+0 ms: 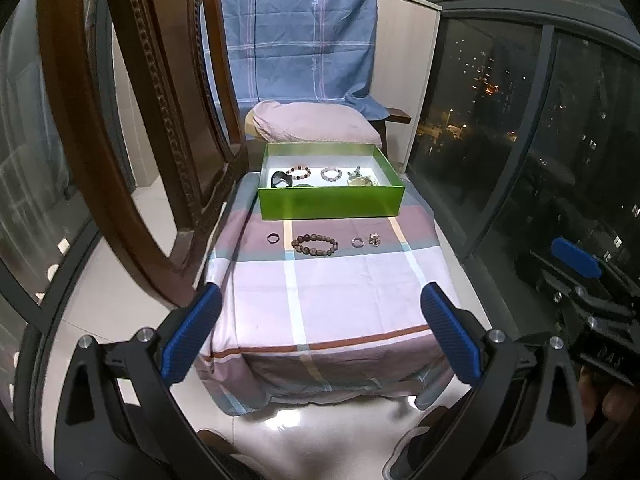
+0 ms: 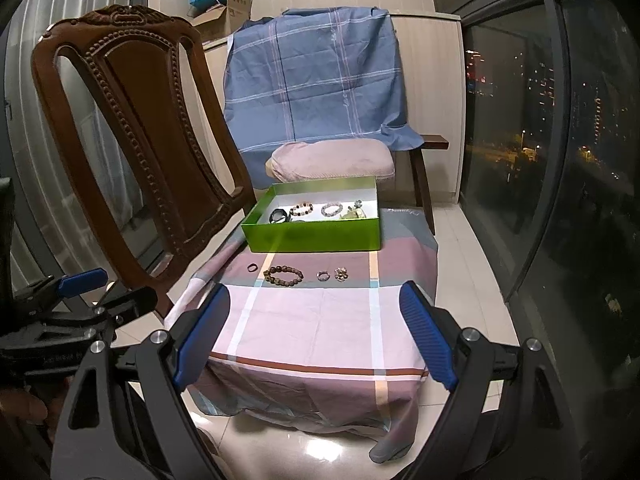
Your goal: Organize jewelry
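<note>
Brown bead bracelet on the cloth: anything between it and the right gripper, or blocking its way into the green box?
Nothing visible. Bare cloth lies between the open right gripper and the bead bracelet. Toward the green box, only its near wall rises behind the bracelet.

Glossy green box (image 2: 312, 236), matt checked cloth (image 2: 316, 328), seemingly wooden beaded bracelet (image 2: 283, 275).

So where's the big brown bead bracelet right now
In both wrist views the brown bead bracelet lies on the checked cloth just in front of the green box, between the dark ring and the silver ring.
</note>
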Tool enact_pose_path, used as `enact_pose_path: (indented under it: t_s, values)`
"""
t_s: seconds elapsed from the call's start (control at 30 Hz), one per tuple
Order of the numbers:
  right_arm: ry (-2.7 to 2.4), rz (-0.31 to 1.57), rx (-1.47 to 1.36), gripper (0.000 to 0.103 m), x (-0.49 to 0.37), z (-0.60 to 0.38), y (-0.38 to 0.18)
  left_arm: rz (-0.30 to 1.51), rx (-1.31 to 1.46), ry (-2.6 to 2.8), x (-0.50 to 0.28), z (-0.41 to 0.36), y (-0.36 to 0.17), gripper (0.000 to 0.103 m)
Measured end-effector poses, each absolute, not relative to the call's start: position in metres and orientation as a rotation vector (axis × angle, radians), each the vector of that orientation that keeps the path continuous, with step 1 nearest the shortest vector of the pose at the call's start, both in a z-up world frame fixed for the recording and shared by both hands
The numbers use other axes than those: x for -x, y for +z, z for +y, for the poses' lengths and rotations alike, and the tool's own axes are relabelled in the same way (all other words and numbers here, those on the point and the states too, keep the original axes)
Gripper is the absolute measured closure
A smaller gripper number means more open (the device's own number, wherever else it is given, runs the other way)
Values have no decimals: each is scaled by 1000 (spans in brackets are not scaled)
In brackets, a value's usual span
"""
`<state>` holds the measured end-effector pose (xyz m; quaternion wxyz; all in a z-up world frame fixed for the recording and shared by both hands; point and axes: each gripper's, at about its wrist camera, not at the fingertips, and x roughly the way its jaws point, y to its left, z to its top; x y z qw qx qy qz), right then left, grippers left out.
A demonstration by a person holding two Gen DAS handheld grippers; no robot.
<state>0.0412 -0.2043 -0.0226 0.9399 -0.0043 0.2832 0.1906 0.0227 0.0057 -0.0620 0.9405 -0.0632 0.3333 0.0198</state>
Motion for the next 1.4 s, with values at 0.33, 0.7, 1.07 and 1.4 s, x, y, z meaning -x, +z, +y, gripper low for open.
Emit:
enact_pose_path:
  t_s: [0.33,0.7,1.07,1.4]
  values:
    - [355,713,30,18,-88,-201,-77,865,157,94,-155,54,-156,40]
    - [355,792,37,18,-136,-194,-114,1000,139,134,-250,82,-218,49]
    - [323,828,92,36,-194,-175,-141,1016,164,124,-266,96,-235,103]
    - [297,884,119,43,-257,-148,-176,912,121,72,-226,84,-180,102]
